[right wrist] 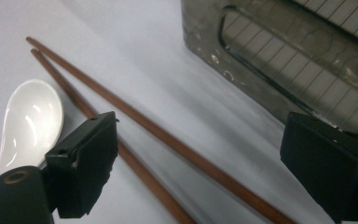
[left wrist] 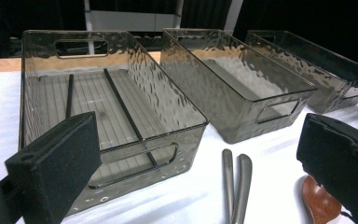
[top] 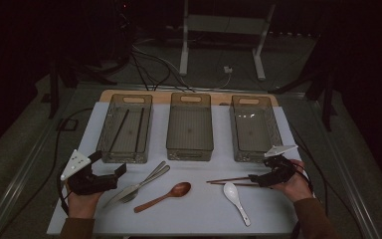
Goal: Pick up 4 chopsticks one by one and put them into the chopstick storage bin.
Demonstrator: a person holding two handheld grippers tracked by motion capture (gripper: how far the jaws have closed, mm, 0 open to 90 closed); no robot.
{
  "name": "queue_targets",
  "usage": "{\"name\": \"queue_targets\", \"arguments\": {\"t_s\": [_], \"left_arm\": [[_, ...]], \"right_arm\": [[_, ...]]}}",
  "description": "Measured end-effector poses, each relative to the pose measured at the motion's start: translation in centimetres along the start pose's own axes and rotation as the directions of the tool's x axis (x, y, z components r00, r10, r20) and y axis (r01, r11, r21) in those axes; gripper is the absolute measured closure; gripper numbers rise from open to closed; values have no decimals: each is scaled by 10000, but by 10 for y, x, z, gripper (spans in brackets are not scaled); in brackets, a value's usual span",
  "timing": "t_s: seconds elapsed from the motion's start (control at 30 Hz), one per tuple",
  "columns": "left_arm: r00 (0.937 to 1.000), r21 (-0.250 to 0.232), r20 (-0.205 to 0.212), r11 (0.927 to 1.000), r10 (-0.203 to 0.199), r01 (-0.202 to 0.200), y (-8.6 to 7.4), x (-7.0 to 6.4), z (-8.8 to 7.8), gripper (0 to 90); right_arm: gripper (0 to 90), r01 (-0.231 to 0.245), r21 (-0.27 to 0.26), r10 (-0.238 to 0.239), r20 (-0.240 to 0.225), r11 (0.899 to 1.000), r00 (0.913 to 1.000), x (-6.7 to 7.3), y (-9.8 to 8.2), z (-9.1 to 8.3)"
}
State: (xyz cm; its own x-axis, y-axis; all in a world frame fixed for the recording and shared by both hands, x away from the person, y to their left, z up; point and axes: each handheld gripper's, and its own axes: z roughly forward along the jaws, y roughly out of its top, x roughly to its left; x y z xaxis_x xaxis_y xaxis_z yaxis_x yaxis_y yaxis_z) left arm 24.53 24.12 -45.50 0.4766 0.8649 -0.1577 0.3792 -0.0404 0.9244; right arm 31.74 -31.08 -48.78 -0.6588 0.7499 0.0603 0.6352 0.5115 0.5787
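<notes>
We see a white table with three clear grey plastic bins in a row along its far half. The left bin has two black chopsticks lying lengthwise on its floor, well apart from each other; the middle bin and the right bin look empty in the high view. Near edge, left to right: a metal fork and spoon lying side by side at a slant, a brown wooden spoon just beside them, a white ceramic spoon, then a pair of brown wooden chopsticks lying flat on the table in front of the right bin, just beyond the white spoon's bowl, tips pointing left. Our left gripper sits near the left bin's front wall, jaws wide apart, nothing between them; in the left gripper view that bin's front corner and the two metal handles fall in the gap. Our right gripper is at the thick end of the brown chopsticks. In the right gripper view the jaws stand apart and straddle the pair: one chopstick runs through the gap, the other passes right by the left-hand pad, and we can't tell if that pad touches it. The pads are not pressing on either stick. The white spoon's bowl lies just outside that same pad.
</notes>
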Motion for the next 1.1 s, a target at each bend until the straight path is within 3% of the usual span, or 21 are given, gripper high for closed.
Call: {"name": "queue_targets", "arguments": {"t_s": [0.2,0.4,0.47,0.67,0.83,1.1], "left_arm": [[10000,-12,3,10000,14,-14,0,-1,0,6],[10000,-11,-13,10000,17,-17,0,-1,0,6],[10000,5,-1,10000,33,-33,0,-1,1,6],[10000,55,1,10000,48,-48,0,-2,2,6],[10000,44,-2,10000,34,-34,1,-2,2,6],[10000,70,-22,10000,58,-57,1,-2,2,6]], "right_arm": [[202,559,212,-559,-40,9982,9984,8,-11,-2],[452,1137,756,-1108,-412,9906,9930,10,-26,-2],[492,1345,982,-1305,-453,9860,9904,9,-31,-1],[701,1751,809,-1717,-482,9812,9840,9,-33,-2],[734,2149,701,-2119,-479,9741,9761,16,-30,1],[755,2299,500,-2270,-583,9719,9721,25,-21,10]]}}
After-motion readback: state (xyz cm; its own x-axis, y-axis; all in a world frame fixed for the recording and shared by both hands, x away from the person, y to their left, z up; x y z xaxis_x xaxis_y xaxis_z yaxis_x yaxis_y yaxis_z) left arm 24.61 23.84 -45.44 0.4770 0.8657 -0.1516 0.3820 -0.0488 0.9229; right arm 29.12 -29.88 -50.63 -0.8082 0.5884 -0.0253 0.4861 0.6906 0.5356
